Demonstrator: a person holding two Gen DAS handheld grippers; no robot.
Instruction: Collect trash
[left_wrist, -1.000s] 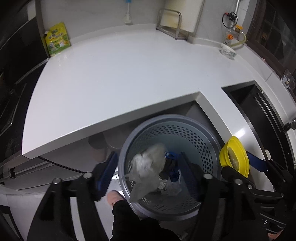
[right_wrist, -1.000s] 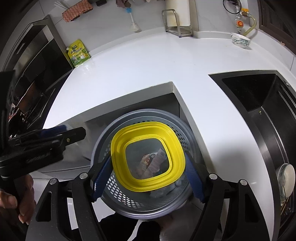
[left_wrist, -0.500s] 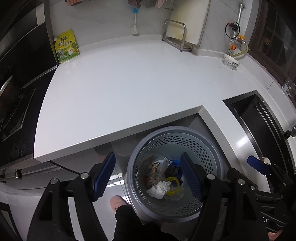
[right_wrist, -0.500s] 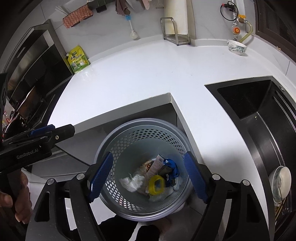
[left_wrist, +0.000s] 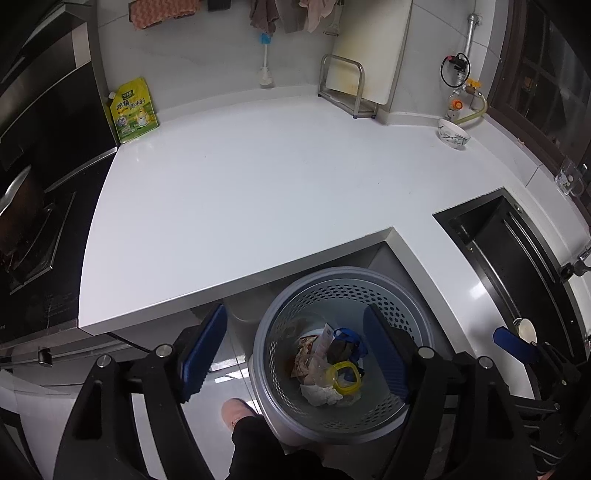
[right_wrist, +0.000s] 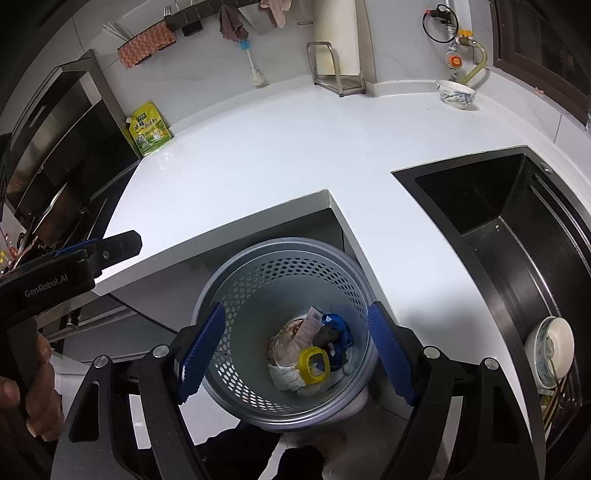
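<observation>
With the trash (right_wrist: 310, 354) lying in the bin (right_wrist: 236, 295) below them, the left gripper (left_wrist: 295, 354) is opening empty and the right gripper (right_wrist: 295, 350) gapes empty.

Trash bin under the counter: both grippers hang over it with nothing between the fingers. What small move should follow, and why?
Probably lift both away toward the white counter. The left gripper, its jaws opening, and the right gripper are both empty, and the yellow-rimmed lid and crumpled paper already lie in the trash bin. No loose trash shows on the counter, so a scan seems next.
</observation>
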